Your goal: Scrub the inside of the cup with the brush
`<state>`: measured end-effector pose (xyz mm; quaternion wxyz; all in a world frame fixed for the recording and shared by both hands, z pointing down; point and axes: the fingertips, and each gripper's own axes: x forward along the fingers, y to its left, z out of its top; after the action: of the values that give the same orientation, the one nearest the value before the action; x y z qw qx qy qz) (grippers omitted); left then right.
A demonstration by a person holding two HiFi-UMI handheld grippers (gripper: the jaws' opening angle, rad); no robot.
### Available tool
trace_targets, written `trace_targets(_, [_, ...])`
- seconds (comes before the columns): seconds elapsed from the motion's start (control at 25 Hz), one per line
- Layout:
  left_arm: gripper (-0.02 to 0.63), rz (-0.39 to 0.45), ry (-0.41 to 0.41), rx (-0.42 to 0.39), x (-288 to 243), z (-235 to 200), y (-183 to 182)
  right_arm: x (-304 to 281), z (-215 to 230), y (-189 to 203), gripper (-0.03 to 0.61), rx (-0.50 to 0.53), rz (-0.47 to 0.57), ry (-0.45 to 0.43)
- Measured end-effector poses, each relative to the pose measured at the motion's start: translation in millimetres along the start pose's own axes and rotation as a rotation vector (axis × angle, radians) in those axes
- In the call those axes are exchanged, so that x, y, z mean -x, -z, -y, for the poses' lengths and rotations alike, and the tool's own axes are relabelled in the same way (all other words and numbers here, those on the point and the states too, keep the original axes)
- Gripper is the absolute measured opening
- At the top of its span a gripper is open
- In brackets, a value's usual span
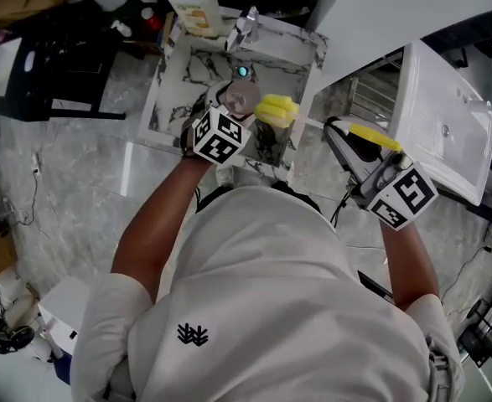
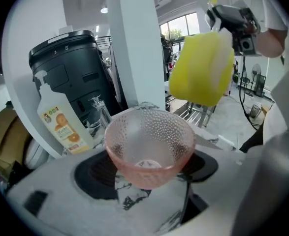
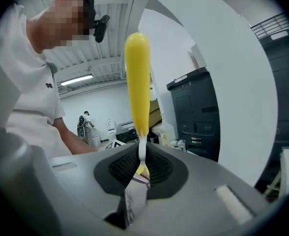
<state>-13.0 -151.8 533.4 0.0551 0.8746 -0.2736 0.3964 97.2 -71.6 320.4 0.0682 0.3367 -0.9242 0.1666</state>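
Not scrubbing yet, as it seems. Holding the cup (image 2: 149, 146) between the wide-spread jaws of the left gripper (image 2: 146, 170), over the marble sink (image 1: 178, 82), mouth tilted up. Pinching the brush (image 2: 203, 68) by its thin shaft in the narrow right gripper (image 3: 141, 168). Lying crosswise, long axis right to left, sponge head toward the cup, near the rim, not inside. Leaving all the scrubbing to do.
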Motion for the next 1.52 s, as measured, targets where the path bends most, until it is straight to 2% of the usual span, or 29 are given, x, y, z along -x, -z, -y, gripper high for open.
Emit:
trace_targets(0.16, [0.374, -0.031, 0.013, -0.068, 10.0, 11.2, 7.6, -28.3, -14.4, 3.4, 0.044, 0.031, -0.025, -0.052])
trace_targets(0.36, [0.374, -0.064, 0.017, -0.152, 17.6, 22.5, 12.2, -62.4, -26.3, 25.5, 0.044, 0.088, -0.103, -0.105])
trace_targets(0.56, [0.374, -0.083, 0.018, -0.186, 23.4, 27.7, 12.7, -86.6, -29.2, 44.7, 0.044, 0.096, -0.151, -0.131])
trace_targets(0.88, [0.374, -0.105, 0.018, -0.183, 28.1, 32.7, 19.3, -98.0, -18.8, 68.2, 0.044, 0.020, -0.178, -0.137])
trace_targets(1.04, [0.374, -0.122, 0.020, -0.196, 29.0, 37.2, 25.4, -93.0, -15.1, 73.4, 0.044, 0.019, -0.201, -0.142])
trace_targets(1.36, [0.374, -0.171, 0.012, -0.177, 29.9, 35.9, 42.6, -68.5, -14.1, 47.4, 0.046, 0.027, -0.164, -0.164])
trace_targets(1.52, [0.374, -0.183, 0.000, -0.172, 30.9, 32.9, 44.8, -57.2, -19.5, 33.0, 0.046, 0.069, -0.144, -0.182])
